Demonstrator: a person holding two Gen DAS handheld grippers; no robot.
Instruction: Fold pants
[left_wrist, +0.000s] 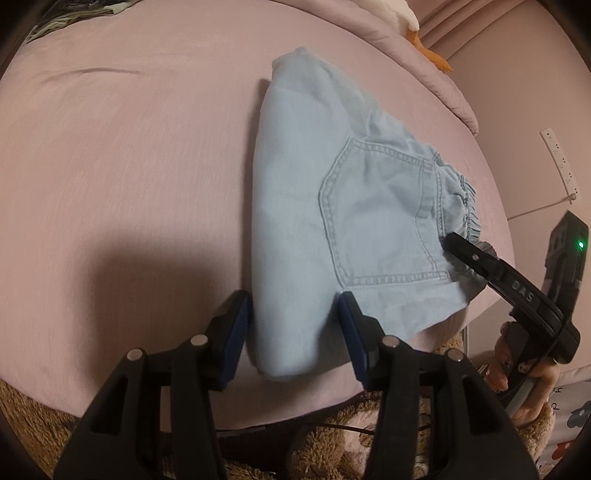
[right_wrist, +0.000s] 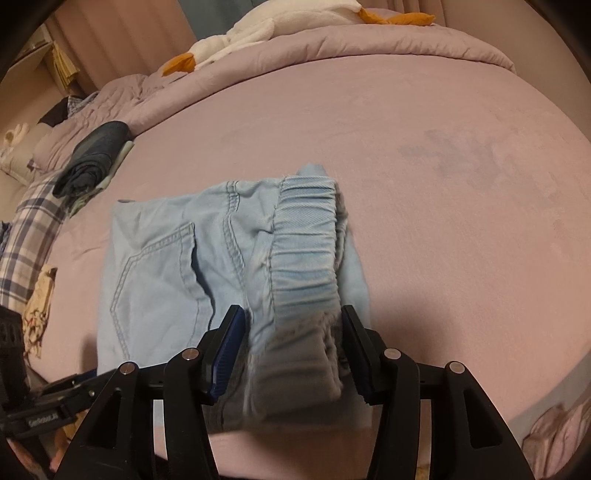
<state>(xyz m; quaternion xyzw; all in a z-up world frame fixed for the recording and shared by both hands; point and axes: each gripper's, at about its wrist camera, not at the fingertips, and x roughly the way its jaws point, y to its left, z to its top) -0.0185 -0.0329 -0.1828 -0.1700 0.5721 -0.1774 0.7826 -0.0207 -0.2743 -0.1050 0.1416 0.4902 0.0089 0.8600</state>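
Light blue folded pants (left_wrist: 295, 221) lie on the pink bed sheet (left_wrist: 129, 166), back pocket up and elastic waistband (right_wrist: 306, 251) toward the right gripper. My left gripper (left_wrist: 295, 317) stands open astride the near folded corner, and the cloth lies flat between its blue pads. My right gripper (right_wrist: 291, 347) is open around the bunched, blurred waistband end, with a small gap at the left pad. In the left wrist view, one finger of the right gripper (left_wrist: 476, 258) rests over the waistband, and a hand (left_wrist: 517, 373) holds its handle.
A lilac quilt (right_wrist: 332, 48) with a white and orange plush toy (right_wrist: 258, 29) lies at the far edge. A dark folded garment (right_wrist: 92, 158) and plaid cloth (right_wrist: 29, 236) lie at the left. A brown fluffy rug (left_wrist: 332, 443) is below the bed's near edge.
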